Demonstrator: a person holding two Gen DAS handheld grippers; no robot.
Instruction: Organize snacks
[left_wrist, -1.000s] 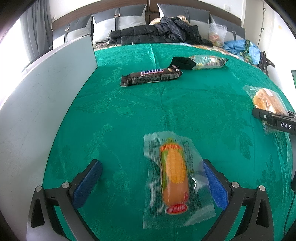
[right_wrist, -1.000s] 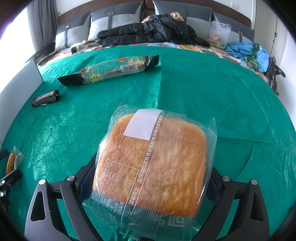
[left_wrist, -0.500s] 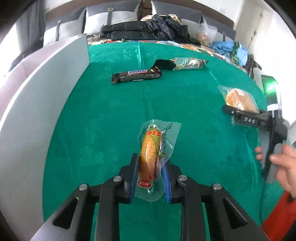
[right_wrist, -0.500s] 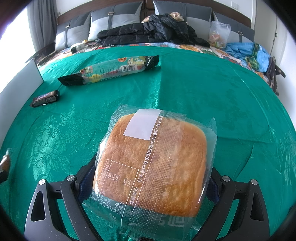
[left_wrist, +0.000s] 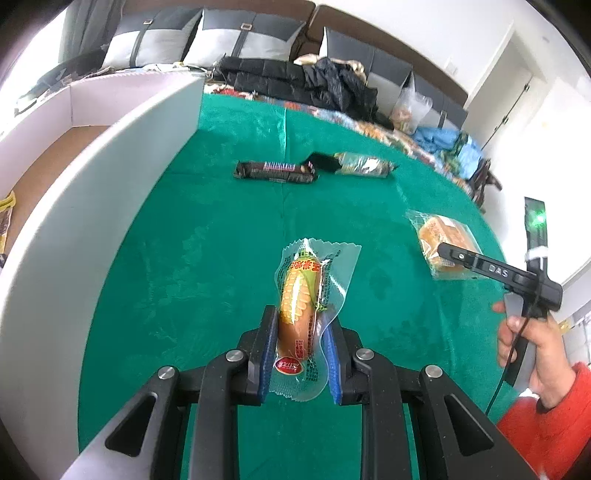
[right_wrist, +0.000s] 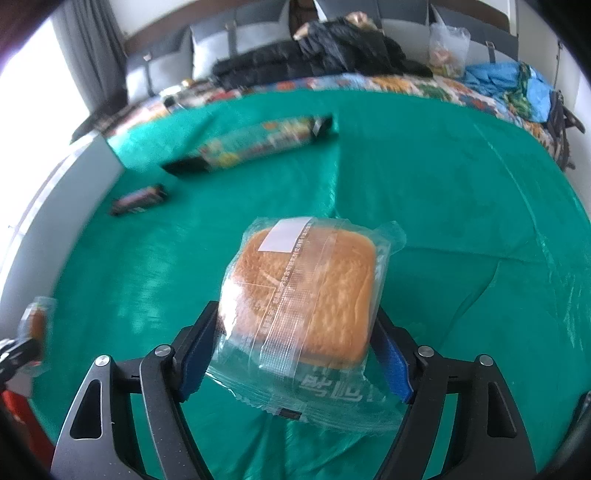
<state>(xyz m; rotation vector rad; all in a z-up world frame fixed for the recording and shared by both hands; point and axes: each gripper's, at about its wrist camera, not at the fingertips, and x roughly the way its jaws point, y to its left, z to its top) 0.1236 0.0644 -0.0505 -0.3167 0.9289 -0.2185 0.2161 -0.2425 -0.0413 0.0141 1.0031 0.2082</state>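
My left gripper (left_wrist: 299, 325) is shut on a corn sausage in a clear wrapper (left_wrist: 301, 295) and holds it above the green cloth. My right gripper (right_wrist: 295, 325) is shut on a wrapped bread loaf (right_wrist: 303, 291), lifted off the cloth; it also shows in the left wrist view (left_wrist: 443, 240). A Snickers bar (left_wrist: 275, 171) and a long green snack pack (left_wrist: 358, 166) lie further back on the cloth. The sausage shows blurred at the left edge of the right wrist view (right_wrist: 35, 321).
A white-walled cardboard box (left_wrist: 92, 192) stands along the left of the green cloth (left_wrist: 221, 240), with some packets inside at its near end. A black jacket (left_wrist: 306, 81) and bags lie behind the cloth. The person's hand (left_wrist: 532, 339) holds the right gripper.
My left gripper closed on the sausage and lifted it. My right gripper closed on the bread loaf and raised it off the cloth in the last half second.
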